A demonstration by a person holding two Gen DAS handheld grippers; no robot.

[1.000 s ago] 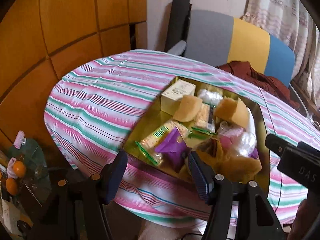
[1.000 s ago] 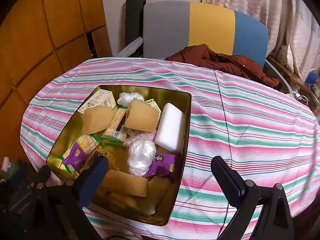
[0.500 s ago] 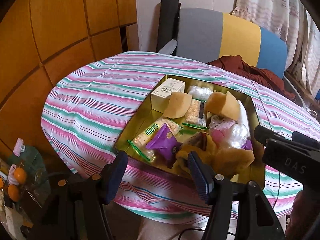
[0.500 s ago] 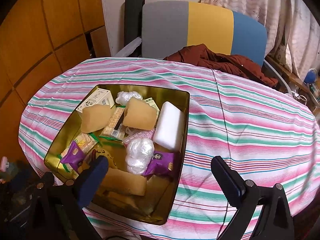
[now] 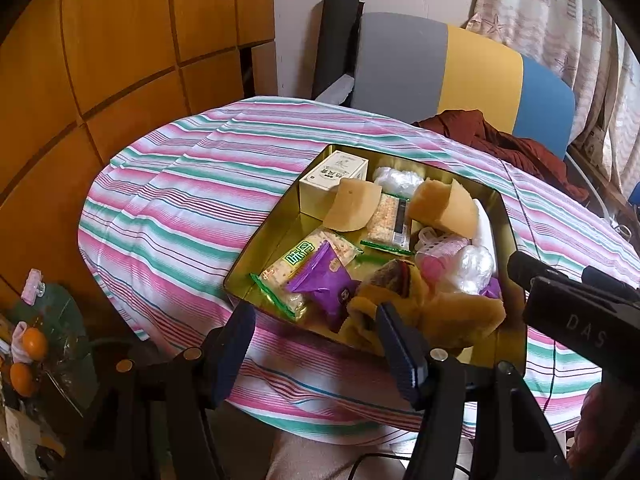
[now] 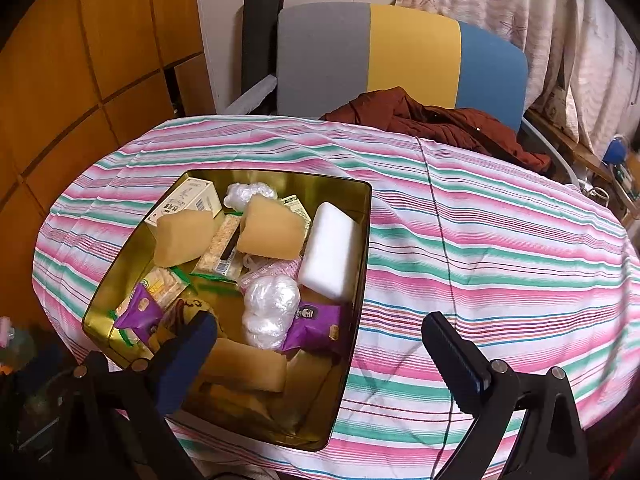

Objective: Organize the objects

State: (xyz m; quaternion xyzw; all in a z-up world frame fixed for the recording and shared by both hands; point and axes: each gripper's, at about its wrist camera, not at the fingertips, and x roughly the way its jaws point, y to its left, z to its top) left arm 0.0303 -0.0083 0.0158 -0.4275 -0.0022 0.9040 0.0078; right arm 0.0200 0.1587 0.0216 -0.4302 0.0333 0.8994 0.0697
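A gold tin tray [image 5: 264,252] [image 6: 362,240] sits on the striped tablecloth, full of mixed items: yellow sponges [image 6: 270,228], a white box [image 5: 334,168], a white foam block [image 6: 330,250], purple snack packets [image 5: 324,278] [image 6: 316,326], a cracker pack [image 5: 306,258] and crumpled clear plastic [image 6: 270,306]. My left gripper [image 5: 316,344] hovers open at the tray's near left corner with nothing between its fingers. My right gripper [image 6: 320,354] is open wide above the tray's near right edge, empty too. It shows in the left wrist view as a black body [image 5: 576,308] at the right.
A grey, yellow and blue chair [image 6: 400,60] with a dark red garment [image 6: 436,120] stands behind the table. Wooden wall panels [image 5: 120,40] run along the left. A glass side table with oranges [image 5: 30,340] stands low at the left. Curtains [image 6: 540,12] hang at the right.
The left wrist view has shifted a little, so the tray now sits slightly higher and further left. Both grippers stay open and nothing in the tray has moved.
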